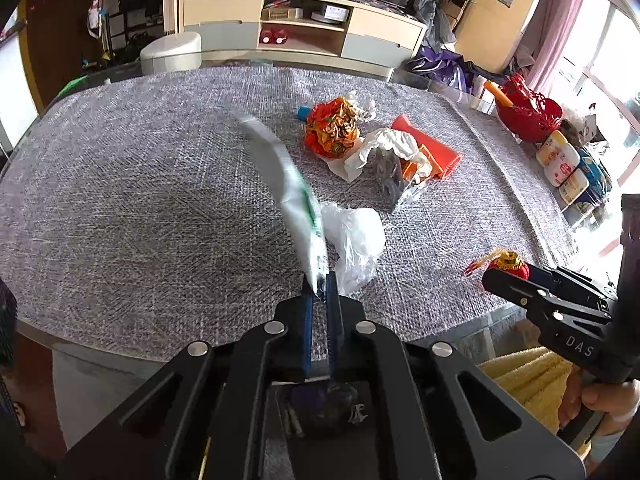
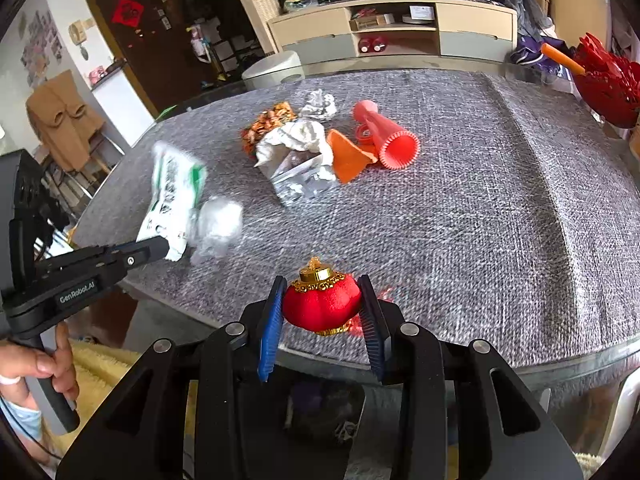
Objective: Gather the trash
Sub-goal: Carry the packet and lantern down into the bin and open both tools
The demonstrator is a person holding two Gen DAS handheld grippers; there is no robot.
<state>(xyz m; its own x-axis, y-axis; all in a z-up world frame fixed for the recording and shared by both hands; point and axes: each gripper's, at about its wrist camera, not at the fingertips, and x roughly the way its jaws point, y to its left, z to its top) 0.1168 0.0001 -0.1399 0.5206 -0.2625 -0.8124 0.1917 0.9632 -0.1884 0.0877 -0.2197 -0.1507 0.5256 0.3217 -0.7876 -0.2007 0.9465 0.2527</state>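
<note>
- Your left gripper (image 1: 320, 280) pinches the white-and-green wrapper (image 1: 288, 184) tight, lifted off the counter (image 1: 120, 200) for disposal.
- Your right gripper (image 2: 322, 308) clamps the red lantern ornament (image 2: 322, 306), half-open.
- Crumpled trash pile (image 2: 296, 156) awaits mid-counter.

White-green wrapper (image 1: 296, 196) blurred, apparently lifted; crumpled trash pile (image 1: 360, 148) mid-table.

right claw (image 1: 490, 280): "DAS" | left claw (image 2: 166, 247): "GenRobot.AI"
</note>
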